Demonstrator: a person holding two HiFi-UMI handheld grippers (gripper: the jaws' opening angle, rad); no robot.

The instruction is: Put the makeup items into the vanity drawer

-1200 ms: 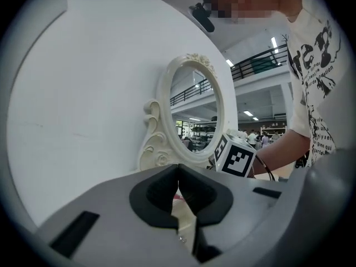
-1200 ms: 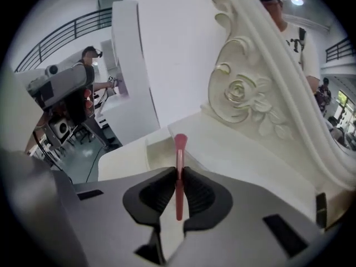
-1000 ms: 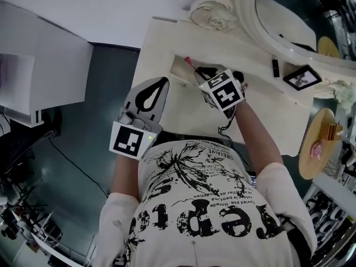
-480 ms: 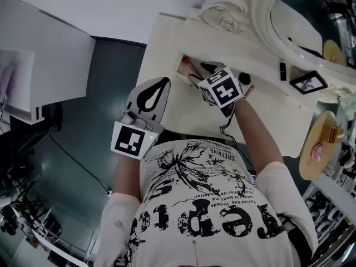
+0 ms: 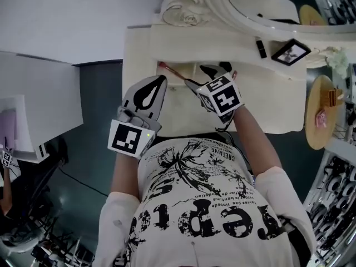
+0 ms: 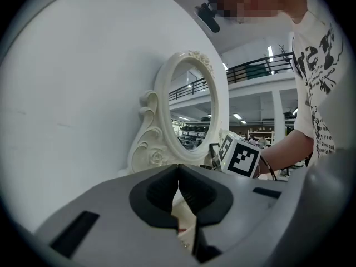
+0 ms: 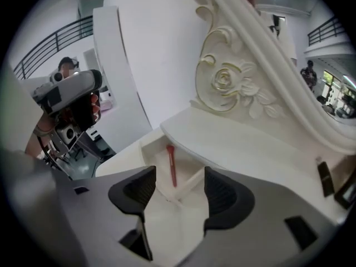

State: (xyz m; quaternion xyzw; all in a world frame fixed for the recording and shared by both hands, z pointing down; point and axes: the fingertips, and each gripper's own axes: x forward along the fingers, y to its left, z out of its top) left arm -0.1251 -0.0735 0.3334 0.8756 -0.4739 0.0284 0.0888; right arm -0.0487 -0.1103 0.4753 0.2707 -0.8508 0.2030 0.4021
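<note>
The left gripper (image 5: 161, 80) hangs at the near-left corner of the vanity (image 5: 139, 43). Its jaws are pressed together on nothing, and it seems parked there to keep out of the other hand's way.

Just right of it the vanity drawer (image 7: 144, 149) stands pulled out from under the top, so things can be lowered in from above. A red makeup stick (image 7: 172, 168) lies flat in the drawer's left compartment, along the divider (image 7: 192, 183), with its rounded head toward the back.

The right gripper (image 7: 178, 189) hovers over the open drawer. Its jaws are opening and nothing sits between them — the stick lies just beyond the tips and clear of both pads. That fits an item already delivered, though I can only judge this from how it lies.

Further right on the vanity top, below the mirror (image 5: 250, 4), a small dark tube (image 5: 261, 48) stands beside a picture frame (image 5: 290, 52). The tube is well apart from the right gripper and outside the drawer — probably a makeup item not yet put away.
</note>
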